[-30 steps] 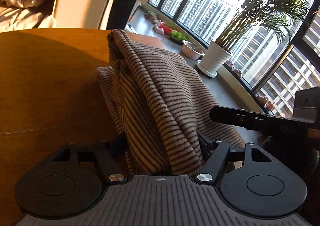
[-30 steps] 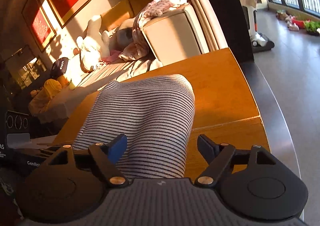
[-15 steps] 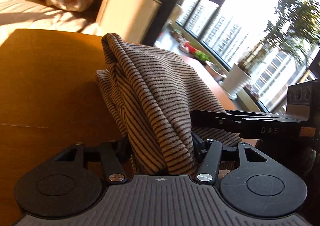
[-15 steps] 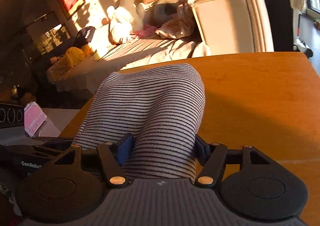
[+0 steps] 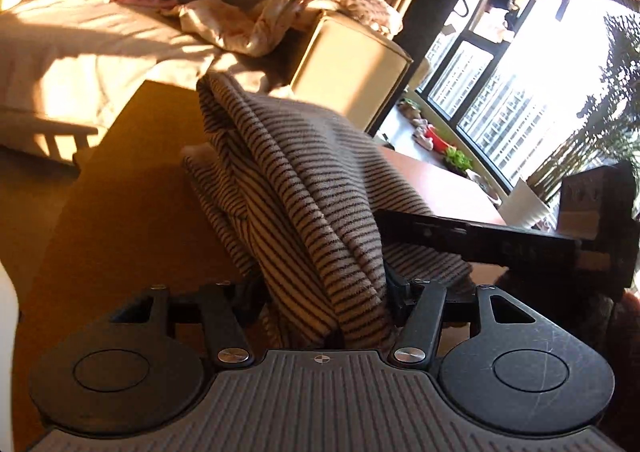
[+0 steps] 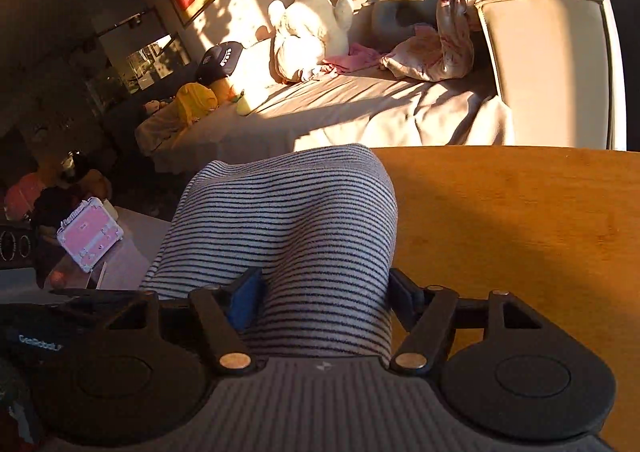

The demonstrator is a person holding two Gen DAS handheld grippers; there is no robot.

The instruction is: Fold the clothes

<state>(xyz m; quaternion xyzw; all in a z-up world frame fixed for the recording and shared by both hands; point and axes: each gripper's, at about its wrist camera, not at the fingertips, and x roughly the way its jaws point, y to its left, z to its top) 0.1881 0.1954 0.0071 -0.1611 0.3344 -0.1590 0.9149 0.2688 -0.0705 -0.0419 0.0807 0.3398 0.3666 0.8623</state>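
Observation:
A striped garment (image 5: 304,180), pale with thin dark stripes, hangs bunched over the wooden table (image 5: 132,188). My left gripper (image 5: 320,292) is shut on a thick fold of it, and the cloth rises away in folds. In the right wrist view the same striped garment (image 6: 288,220) drapes in a smooth roll over my right gripper (image 6: 320,292), which is shut on it; a blue finger pad (image 6: 244,300) shows at the left. The right gripper's body (image 5: 500,244) crosses the left wrist view at the right. Both sets of fingertips are hidden in cloth.
The wooden table (image 6: 520,236) stretches right of the garment. Behind it is a sofa (image 6: 400,104) with blankets and a white plush toy (image 6: 308,36). A pink case (image 6: 88,232) sits low left. Large windows (image 5: 520,68) and a potted plant (image 5: 524,204) are to the right.
My right gripper has closed on the garment, from open a second ago. Both grippers have swung toward the sofa side with the garment held between them.

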